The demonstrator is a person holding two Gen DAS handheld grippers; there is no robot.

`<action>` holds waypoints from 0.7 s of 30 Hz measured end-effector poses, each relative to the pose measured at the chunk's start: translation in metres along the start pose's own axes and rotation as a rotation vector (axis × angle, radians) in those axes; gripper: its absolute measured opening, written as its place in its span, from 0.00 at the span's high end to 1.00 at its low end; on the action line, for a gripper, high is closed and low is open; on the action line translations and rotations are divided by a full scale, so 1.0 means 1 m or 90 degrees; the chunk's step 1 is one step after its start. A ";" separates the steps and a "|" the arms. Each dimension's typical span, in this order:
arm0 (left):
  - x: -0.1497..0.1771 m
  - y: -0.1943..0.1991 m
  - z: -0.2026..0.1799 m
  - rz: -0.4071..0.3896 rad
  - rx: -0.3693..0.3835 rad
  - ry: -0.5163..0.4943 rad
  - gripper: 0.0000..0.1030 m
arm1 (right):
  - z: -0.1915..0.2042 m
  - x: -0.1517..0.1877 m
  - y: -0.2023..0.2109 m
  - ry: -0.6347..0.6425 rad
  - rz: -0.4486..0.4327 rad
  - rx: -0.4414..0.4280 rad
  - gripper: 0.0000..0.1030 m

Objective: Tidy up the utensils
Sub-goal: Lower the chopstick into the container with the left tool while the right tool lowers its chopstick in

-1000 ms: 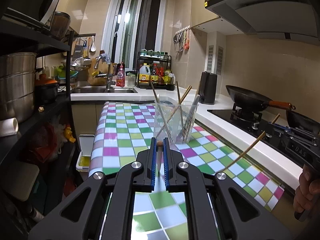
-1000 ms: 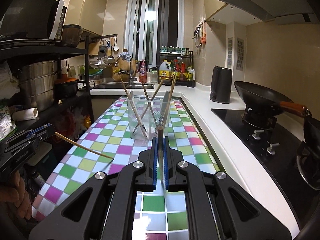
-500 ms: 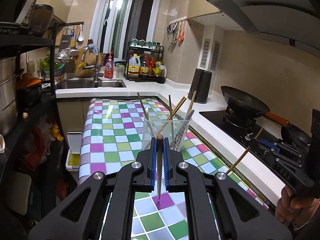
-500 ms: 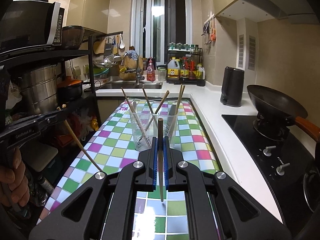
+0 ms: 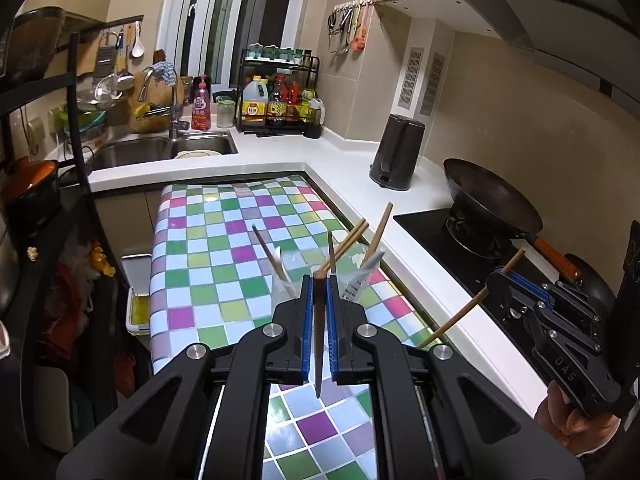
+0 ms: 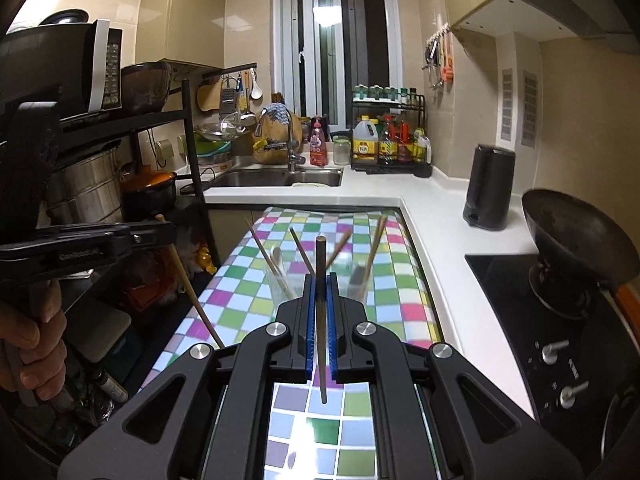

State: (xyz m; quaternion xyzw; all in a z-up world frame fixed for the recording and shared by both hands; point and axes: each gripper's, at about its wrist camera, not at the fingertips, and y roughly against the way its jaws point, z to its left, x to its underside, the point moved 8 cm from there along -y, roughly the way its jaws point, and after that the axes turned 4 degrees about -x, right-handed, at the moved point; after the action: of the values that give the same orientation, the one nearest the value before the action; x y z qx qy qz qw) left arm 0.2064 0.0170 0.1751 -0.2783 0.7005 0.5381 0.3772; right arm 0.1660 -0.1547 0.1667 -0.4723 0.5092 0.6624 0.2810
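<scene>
My left gripper [image 5: 319,284] is shut on a wooden chopstick [image 5: 318,340] held upright between its blue pads. My right gripper [image 6: 321,280] is shut on another wooden chopstick [image 6: 320,320], also upright. A clear utensil holder [image 5: 356,276] with several chopsticks and a white spoon stands on the checkered table [image 5: 208,248], just beyond and below both grippers; it also shows in the right wrist view [image 6: 280,284]. The right gripper with its chopstick [image 5: 472,304] shows at right in the left wrist view. The left gripper with its chopstick [image 6: 188,280] shows at left in the right wrist view.
A white counter [image 5: 400,208] runs along the right with a black kettle [image 5: 396,152] and a wok [image 5: 492,200] on the stove. A sink [image 5: 160,148] and bottle rack [image 5: 280,96] stand at the back. A black shelf with pots [image 6: 88,184] stands left.
Both grippers have risen and tilted down over the table. The holder now sits lower and closer behind the fingertips. Both chopsticks have swung upright in the jaws.
</scene>
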 end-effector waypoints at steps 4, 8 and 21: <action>-0.036 -0.001 -0.001 -0.010 -0.007 -0.014 0.94 | 0.003 -0.038 -0.004 0.016 -0.021 -0.006 0.95; -0.075 -0.006 -0.004 -0.018 -0.004 -0.015 0.94 | 0.005 -0.080 -0.011 0.032 -0.051 -0.008 0.95; -0.124 -0.071 -0.002 0.002 -0.001 -0.002 0.94 | -0.013 -0.121 -0.078 0.020 -0.043 0.013 0.95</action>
State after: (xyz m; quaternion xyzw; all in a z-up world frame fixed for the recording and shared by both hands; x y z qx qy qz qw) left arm 0.3321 -0.0059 0.2389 -0.2767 0.6999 0.5394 0.3776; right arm 0.2851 -0.1286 0.2442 -0.4968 0.5040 0.6399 0.2995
